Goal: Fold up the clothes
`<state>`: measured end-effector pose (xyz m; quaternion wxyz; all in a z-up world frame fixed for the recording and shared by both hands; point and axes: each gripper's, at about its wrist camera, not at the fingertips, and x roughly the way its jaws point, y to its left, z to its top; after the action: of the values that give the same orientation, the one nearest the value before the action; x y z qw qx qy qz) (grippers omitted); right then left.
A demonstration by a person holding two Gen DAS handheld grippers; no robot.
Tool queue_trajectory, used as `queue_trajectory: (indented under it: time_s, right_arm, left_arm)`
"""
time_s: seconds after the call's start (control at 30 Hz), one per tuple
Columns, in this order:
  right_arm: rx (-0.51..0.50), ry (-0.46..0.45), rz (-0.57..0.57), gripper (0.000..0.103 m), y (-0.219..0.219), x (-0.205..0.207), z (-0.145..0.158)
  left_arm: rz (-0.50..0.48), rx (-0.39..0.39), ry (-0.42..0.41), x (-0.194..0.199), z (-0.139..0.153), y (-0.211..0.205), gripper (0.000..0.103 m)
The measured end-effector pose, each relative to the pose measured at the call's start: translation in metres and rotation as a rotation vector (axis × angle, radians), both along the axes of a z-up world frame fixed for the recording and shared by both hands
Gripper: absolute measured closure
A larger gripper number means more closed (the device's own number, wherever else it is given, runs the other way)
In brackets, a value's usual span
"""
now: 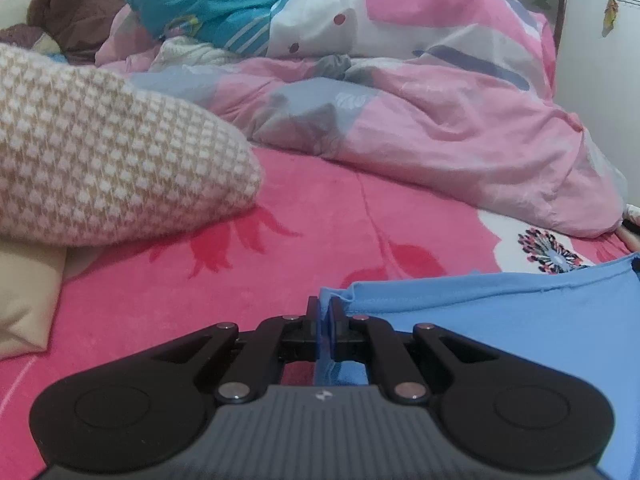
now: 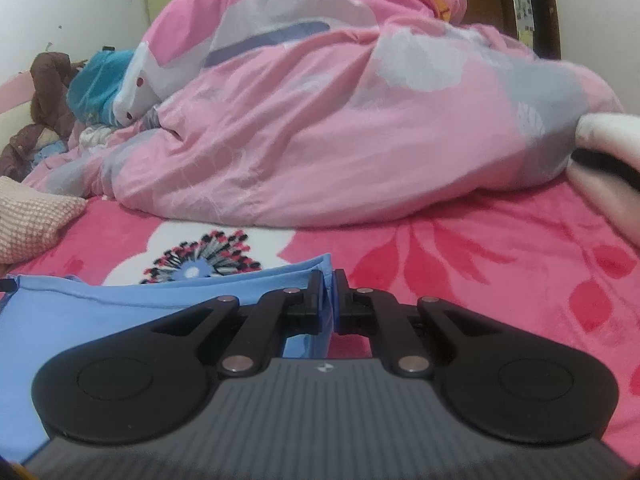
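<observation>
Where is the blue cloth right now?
The blue cloth lies on the pink bed cover, stretched between the left gripper and the right gripper, each pinching an end, in front of the pink quilt.

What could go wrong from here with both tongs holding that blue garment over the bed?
1. Each tongs pinches only the very corner of the blue garment: the left tongs and right tongs grip thin edges, so a pull could slip the cloth free.
2. The pink duvet is heaped just ahead, so a forward fold might snag or land on it.
3. The checked pillow sits close on the left and may crowd the spread.
</observation>
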<state>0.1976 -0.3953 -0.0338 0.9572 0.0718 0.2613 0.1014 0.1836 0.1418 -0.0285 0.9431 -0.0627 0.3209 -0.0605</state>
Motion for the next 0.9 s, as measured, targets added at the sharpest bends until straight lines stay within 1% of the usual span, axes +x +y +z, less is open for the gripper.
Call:
queue_trajectory:
  time_s: [0.2, 0.27, 0.43, 0.5, 0.63, 0.73, 0.77, 0.8, 0.87, 0.9]
  right_arm:
    - [0.031, 0.024, -0.005, 0.100, -0.004, 0.010, -0.014]
    - [0.040, 0.010, -0.007, 0.100, -0.006, 0.009, -0.013]
    - [0.079, -0.047, -0.011, 0.100, -0.012, 0.004, -0.004]
    - [0.087, -0.048, -0.017, 0.100, -0.014, 0.005, -0.005]
    - [0.093, -0.026, -0.026, 0.100, -0.015, 0.010, -0.011]
    - [0.093, 0.014, -0.026, 0.099, -0.014, 0.015, -0.017]
    - [0.097, 0.034, -0.027, 0.098, -0.015, 0.018, -0.019]
    - [0.101, 0.054, -0.027, 0.093, -0.016, 0.020, -0.021]
    - [0.130, 0.094, -0.056, 0.087, -0.022, 0.022, -0.023]
    - [0.160, 0.102, -0.083, 0.082, -0.030, 0.018, -0.022]
  left_arm:
    - [0.016, -0.018, 0.005, 0.004, -0.004, 0.003, 0.098]
    - [0.025, -0.023, -0.015, 0.001, -0.001, 0.004, 0.098]
    - [0.026, -0.027, -0.003, 0.005, -0.005, 0.005, 0.098]
    - [0.025, -0.029, 0.002, 0.007, -0.006, 0.005, 0.098]
    - [0.025, -0.032, 0.014, 0.011, -0.009, 0.005, 0.098]
    - [0.024, -0.034, 0.022, 0.013, -0.012, 0.006, 0.098]
    - [0.029, -0.045, 0.029, 0.014, -0.011, 0.008, 0.096]
    - [0.035, -0.058, 0.036, 0.014, -0.011, 0.010, 0.091]
    - [0.046, -0.085, 0.051, 0.014, -0.010, 0.015, 0.088]
    - [0.061, -0.094, 0.056, 0.012, -0.007, 0.019, 0.083]
